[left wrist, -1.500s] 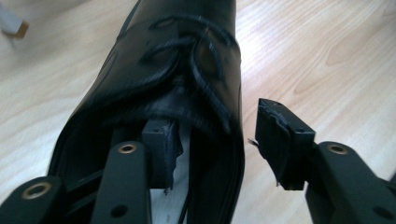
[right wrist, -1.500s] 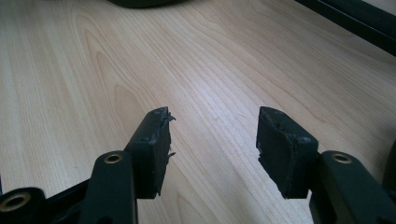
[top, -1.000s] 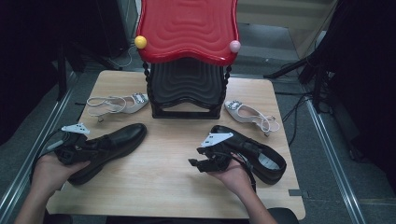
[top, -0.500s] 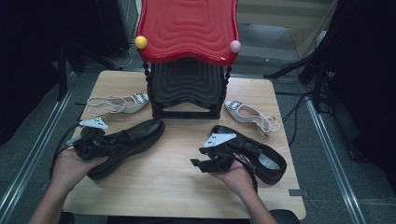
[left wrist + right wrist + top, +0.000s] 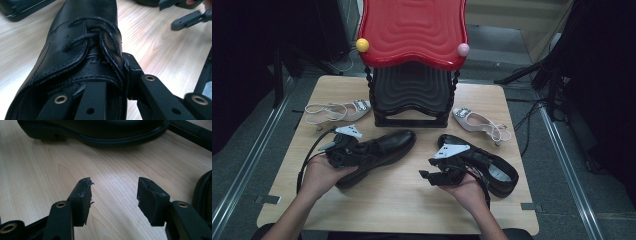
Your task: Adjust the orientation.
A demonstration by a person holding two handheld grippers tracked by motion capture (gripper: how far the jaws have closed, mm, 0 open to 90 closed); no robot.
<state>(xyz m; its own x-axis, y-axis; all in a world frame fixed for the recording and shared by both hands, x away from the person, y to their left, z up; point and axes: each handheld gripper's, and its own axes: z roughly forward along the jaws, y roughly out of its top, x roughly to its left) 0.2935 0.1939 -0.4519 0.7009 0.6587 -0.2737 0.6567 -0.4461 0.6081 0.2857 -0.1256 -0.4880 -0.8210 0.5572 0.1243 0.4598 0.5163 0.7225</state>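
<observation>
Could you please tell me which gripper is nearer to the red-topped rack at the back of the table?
Left. The left gripper, clamped on a black shoe, sits just in front of the rack; the right gripper hangs open farther back toward the person.

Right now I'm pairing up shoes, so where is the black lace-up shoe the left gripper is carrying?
In the high view the black lace-up shoe sits left of centre, toe toward the black stand, clamped by the left gripper.

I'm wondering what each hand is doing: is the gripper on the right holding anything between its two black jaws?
No: the right gripper has its jaws apart, with just bare wooden table between them.
</observation>
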